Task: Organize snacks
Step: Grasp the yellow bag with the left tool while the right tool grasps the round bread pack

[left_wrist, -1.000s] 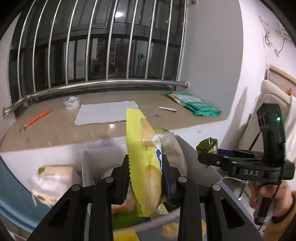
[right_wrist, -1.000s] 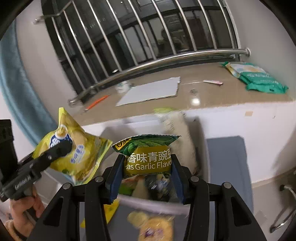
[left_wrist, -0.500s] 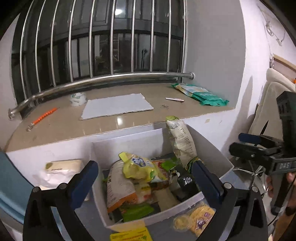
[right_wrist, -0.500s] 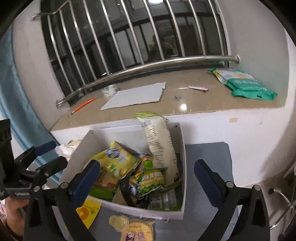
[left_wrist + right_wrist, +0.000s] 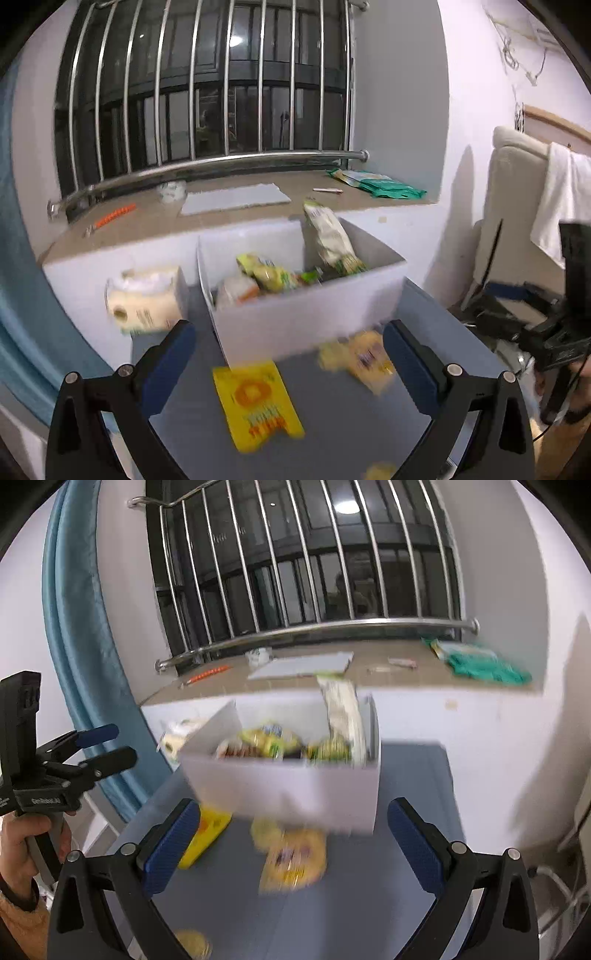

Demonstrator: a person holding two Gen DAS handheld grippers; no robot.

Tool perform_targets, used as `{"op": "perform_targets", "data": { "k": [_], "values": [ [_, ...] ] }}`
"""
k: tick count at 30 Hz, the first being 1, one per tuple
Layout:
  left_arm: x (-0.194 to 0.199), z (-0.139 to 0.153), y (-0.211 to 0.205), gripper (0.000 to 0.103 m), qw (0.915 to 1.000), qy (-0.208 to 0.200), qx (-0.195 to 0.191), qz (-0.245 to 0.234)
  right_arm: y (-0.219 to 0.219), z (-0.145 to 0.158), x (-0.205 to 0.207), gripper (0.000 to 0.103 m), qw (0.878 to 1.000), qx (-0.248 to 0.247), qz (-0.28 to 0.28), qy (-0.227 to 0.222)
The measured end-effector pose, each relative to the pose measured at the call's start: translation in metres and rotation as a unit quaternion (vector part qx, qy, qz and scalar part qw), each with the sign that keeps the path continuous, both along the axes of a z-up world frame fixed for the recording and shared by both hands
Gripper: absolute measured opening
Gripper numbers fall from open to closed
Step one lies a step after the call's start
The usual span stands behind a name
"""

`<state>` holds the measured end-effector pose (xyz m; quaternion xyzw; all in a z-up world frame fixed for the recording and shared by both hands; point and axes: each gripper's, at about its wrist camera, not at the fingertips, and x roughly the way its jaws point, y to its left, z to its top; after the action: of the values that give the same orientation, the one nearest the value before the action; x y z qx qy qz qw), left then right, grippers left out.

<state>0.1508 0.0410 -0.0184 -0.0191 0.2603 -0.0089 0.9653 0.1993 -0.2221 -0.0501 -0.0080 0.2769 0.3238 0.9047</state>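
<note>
A white box (image 5: 306, 314) stands on the grey table (image 5: 343, 424), filled with several snack bags; a tall pale bag (image 5: 328, 240) leans upright at its back right corner. In front of the box lie a flat yellow packet (image 5: 258, 402) and a yellow snack bag (image 5: 362, 358). My left gripper (image 5: 286, 332) is wide open and empty, short of the box. My right gripper (image 5: 291, 808) is also wide open and empty, facing the box (image 5: 295, 790), with the yellow bag (image 5: 295, 860) and the packet (image 5: 207, 830) below it. Each gripper shows at the other view's edge: right (image 5: 498, 310), left (image 5: 116, 743).
A pack of paper rolls (image 5: 144, 299) sits left of the box. The sill behind holds a grey sheet (image 5: 236, 197), green packages (image 5: 380, 184), a tape roll and an orange pen. A blue curtain (image 5: 74, 664) hangs left; a chair with a white towel (image 5: 554, 206) stands right.
Both grippers let go of their bags, the yellow one and the green one, which now lie in the box. Both opened wide and drew back, so the table in front shows.
</note>
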Motion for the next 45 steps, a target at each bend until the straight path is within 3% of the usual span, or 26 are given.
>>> {"op": "perform_targets", "data": {
  "k": [6, 14, 20, 29, 31, 33, 34, 41, 45],
  "values": [
    [-0.046, -0.036, -0.006, 0.103, 0.9976, 0.021, -0.066, 0.006, -0.015, -0.049, -0.037, 0.103, 0.999, -0.014, -0.025, 0.037],
    [-0.071, -0.058, -0.014, 0.103, 0.9968, 0.037, -0.07, 0.012, 0.014, -0.067, -0.037, 0.103, 0.996, -0.079, -0.017, 0.026],
    [-0.08, -0.068, -0.004, 0.103, 0.995, 0.046, -0.085, 0.027, 0.062, -0.086, -0.006, 0.103, 0.988, -0.153, 0.006, 0.009],
    [-0.091, -0.083, 0.013, 0.103, 0.9916, 0.062, -0.104, 0.045, 0.111, -0.117, 0.059, 0.103, 0.973, -0.224, 0.022, 0.053],
    [-0.091, -0.086, 0.017, 0.103, 0.991, 0.065, -0.106, 0.049, 0.11, -0.124, 0.069, 0.103, 0.974, -0.211, 0.028, 0.079],
    [-0.091, -0.088, 0.019, 0.103, 0.9908, 0.066, -0.105, 0.054, 0.105, -0.128, 0.075, 0.088, 0.975, -0.194, 0.028, 0.105],
    [-0.091, -0.089, 0.021, 0.103, 0.9904, 0.069, -0.106, 0.056, 0.1, -0.126, 0.074, 0.078, 0.977, -0.189, 0.015, 0.097],
    [-0.082, -0.092, 0.021, 0.103, 0.9904, 0.08, -0.1, 0.053, 0.063, -0.119, 0.054, 0.078, 0.979, -0.168, 0.001, 0.111],
    [-0.062, -0.093, 0.014, 0.103, 0.9918, 0.092, -0.076, 0.044, 0.028, -0.104, 0.027, 0.078, 0.986, -0.12, -0.005, 0.114]
  ]
}}
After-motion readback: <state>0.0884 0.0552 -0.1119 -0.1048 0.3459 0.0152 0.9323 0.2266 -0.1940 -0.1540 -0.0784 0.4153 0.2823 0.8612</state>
